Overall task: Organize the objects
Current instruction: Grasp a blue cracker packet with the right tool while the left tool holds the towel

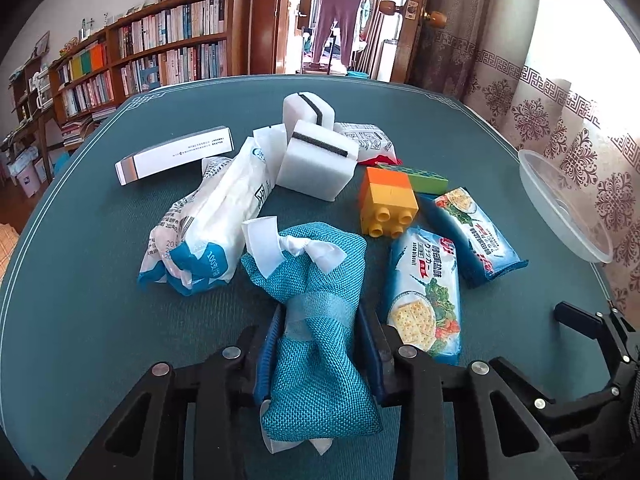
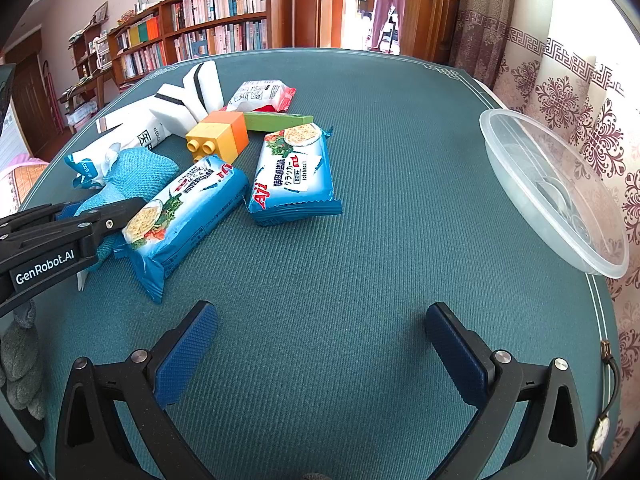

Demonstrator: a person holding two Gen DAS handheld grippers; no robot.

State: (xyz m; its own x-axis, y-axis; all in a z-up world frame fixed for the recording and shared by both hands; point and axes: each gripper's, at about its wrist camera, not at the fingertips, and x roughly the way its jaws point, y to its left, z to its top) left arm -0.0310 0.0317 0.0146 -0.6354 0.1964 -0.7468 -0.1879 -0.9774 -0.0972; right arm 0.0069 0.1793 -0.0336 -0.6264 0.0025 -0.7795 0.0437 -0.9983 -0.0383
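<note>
The teal mesh pouch lies on the table beside a cracker packet, pinched at its middle by the left gripper. The right gripper hovers with jaws spread wide over bare table, near a clear plastic bowl.

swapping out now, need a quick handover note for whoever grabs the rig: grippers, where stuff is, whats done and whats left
Left gripper: fingers shut on the teal mesh pouch, which rests on the table.
Right gripper: open, holds nothing, hovers over bare table.
Clear plastic bowl: at the right edge, nothing visible inside.
Still in the pile: two cracker packs, toy block, sponges, white box.
Done: nothing sorted. Left: everything.
</note>
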